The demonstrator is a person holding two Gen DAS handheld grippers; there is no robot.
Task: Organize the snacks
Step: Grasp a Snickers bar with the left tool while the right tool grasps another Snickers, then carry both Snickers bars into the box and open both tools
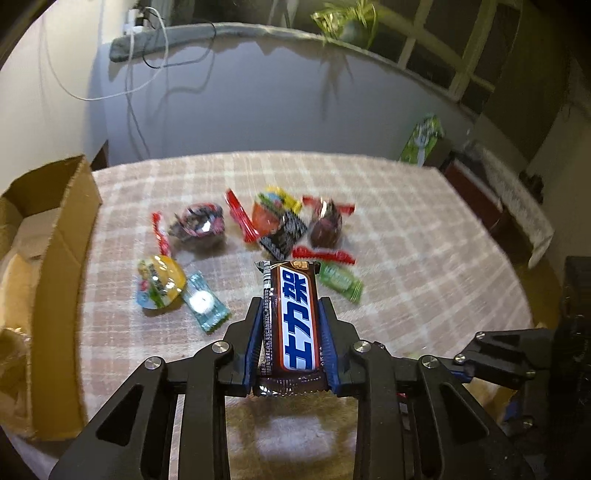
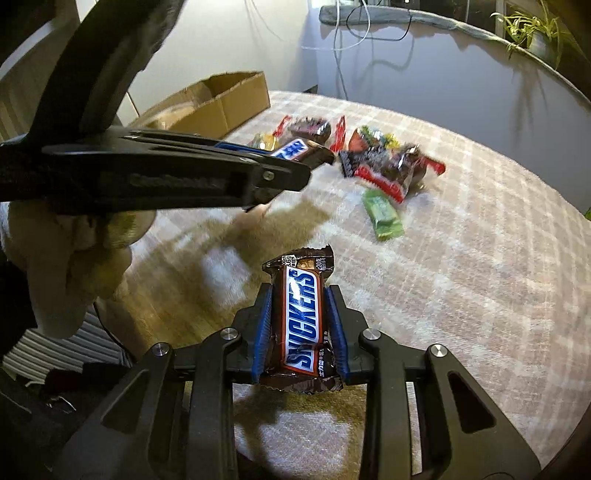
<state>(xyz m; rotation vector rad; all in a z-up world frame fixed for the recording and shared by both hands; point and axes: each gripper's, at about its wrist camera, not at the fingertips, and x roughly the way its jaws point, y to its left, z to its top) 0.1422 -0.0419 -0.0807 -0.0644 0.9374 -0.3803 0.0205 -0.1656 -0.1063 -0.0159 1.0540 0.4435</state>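
My left gripper (image 1: 291, 306) is shut on a brown Snickers bar (image 1: 295, 317) with Chinese lettering, held above the checked tablecloth. My right gripper (image 2: 299, 295) is shut on a second Snickers bar (image 2: 303, 317), also held above the table. The left gripper (image 2: 280, 166) with its bar (image 2: 295, 150) shows in the right wrist view, at upper left. A pile of loose snacks (image 1: 280, 221) lies mid-table: jelly cups, red wrappers, a green candy (image 1: 340, 280) and a teal candy (image 1: 205, 302). An open cardboard box (image 1: 48, 236) stands at the table's left edge.
The round table (image 1: 424, 240) has a pink checked cloth. Behind it are a grey wall, hanging cables (image 1: 140, 74), a potted plant (image 1: 347, 22) on a ledge and a green package (image 1: 423, 138). The right gripper's body (image 1: 498, 354) sits at my left view's lower right.
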